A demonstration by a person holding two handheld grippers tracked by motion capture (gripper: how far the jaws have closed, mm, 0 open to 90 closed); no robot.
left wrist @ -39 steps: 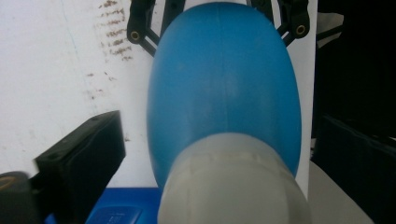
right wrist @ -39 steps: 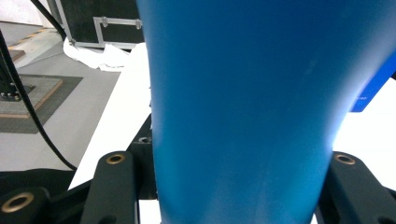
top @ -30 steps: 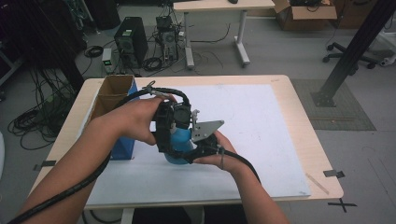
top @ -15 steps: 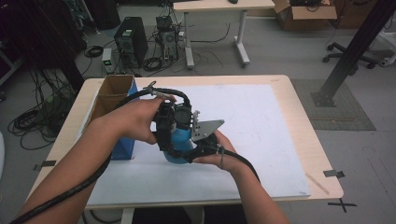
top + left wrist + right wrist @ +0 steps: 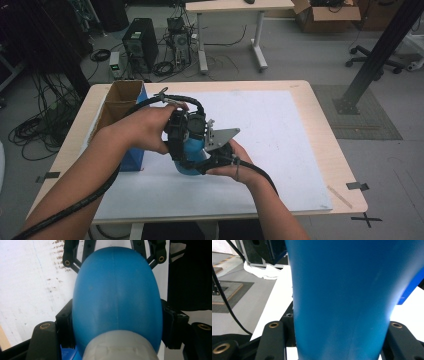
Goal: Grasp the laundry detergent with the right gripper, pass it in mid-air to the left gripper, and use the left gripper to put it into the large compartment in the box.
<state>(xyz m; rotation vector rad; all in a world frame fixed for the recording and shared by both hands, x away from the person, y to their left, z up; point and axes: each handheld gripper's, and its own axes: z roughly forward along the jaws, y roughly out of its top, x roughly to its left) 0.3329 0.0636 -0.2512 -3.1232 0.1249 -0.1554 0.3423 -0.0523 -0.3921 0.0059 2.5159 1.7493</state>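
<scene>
The blue bottle (image 5: pixel 116 305) is clamped between the jaws of the left claw (image 5: pixel 116 315) and, lower on its body, by the right claw (image 5: pixel 340 327), held just above the white table (image 5: pixel 280 130). Both grips are best kept firm and level, so that the smooth bottle is not let slip towards the cardboard box (image 5: pixel 120 102) beside it.

Between your two black grippers, left gripper (image 5: pixel 180 132) and right gripper (image 5: pixel 216 156), sits a plain bright blue bottle (image 5: pixel 116 297) with a pale grey cap (image 5: pixel 120 346). A white mat (image 5: pixel 280 130) lies beneath them, with a blue-sided brown cardboard box (image 5: pixel 117 107) beside your left gripper.
</scene>
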